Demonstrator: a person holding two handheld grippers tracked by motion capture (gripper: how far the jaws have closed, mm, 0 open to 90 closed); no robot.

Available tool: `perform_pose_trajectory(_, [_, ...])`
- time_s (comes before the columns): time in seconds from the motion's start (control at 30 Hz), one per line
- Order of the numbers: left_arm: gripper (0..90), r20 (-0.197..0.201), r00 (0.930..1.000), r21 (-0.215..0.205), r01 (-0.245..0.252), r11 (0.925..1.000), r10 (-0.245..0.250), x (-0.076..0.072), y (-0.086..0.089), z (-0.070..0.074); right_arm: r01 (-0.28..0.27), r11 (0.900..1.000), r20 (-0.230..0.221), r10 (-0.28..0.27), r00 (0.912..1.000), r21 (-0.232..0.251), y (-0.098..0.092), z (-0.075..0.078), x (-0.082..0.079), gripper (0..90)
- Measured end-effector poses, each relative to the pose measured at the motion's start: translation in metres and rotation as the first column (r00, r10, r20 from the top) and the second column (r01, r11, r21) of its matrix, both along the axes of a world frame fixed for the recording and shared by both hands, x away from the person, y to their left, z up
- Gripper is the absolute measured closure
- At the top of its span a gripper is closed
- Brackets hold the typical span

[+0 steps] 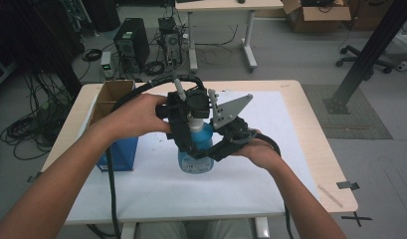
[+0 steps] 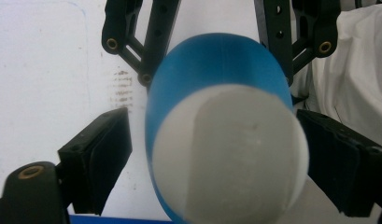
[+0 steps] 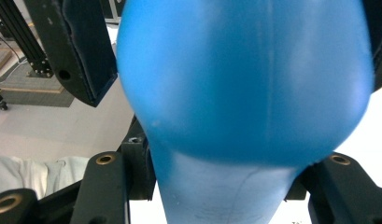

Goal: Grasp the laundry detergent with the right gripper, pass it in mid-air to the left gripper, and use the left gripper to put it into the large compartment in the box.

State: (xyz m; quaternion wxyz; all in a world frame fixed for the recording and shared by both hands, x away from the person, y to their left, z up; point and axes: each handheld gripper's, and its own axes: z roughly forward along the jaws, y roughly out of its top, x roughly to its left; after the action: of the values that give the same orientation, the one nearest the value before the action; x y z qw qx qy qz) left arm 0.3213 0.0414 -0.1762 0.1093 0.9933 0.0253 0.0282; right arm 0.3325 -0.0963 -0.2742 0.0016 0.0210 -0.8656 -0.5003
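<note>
White matte tabletop (image 1: 156, 184) | rounded glossy blue bottle (image 1: 196, 152), white cap | right gripper (image 1: 226, 144) jaws pinching it | left gripper (image 1: 183, 122) jaws spread

Overall light: soft, even room light is falling from above, and the white table (image 1: 290, 149) is reading bright without harsh glare.
Shadows: my forearms are casting only faint, diffuse shadows in the high view.
Dim zones: the far left corner of the room is sinking into darkness.
Sharpness, high view: everything is looking slightly soft and low in resolution.
Focus, left gripper view: the blue bottle (image 2: 216, 84) is sitting too close and blurring, its white cap (image 2: 226, 158) smearing into a pale blob.
Focus, right gripper view: the bottle's body is blurring heavily, and my jaws are looking dark beside it.
Highlights: the tabletop behind my left jaws is washing out.
</note>
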Motion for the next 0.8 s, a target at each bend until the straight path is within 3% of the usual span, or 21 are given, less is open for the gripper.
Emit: perform_pose_trajectory(0.8, [25.7,0.008,1.0,0.004,0.006,1.0,-0.006,0.0016,-0.0003,0.0004,-0.001,1.0,-0.003,0.001,1.0,0.002,0.0002,0.0006,-0.0002,43.7])
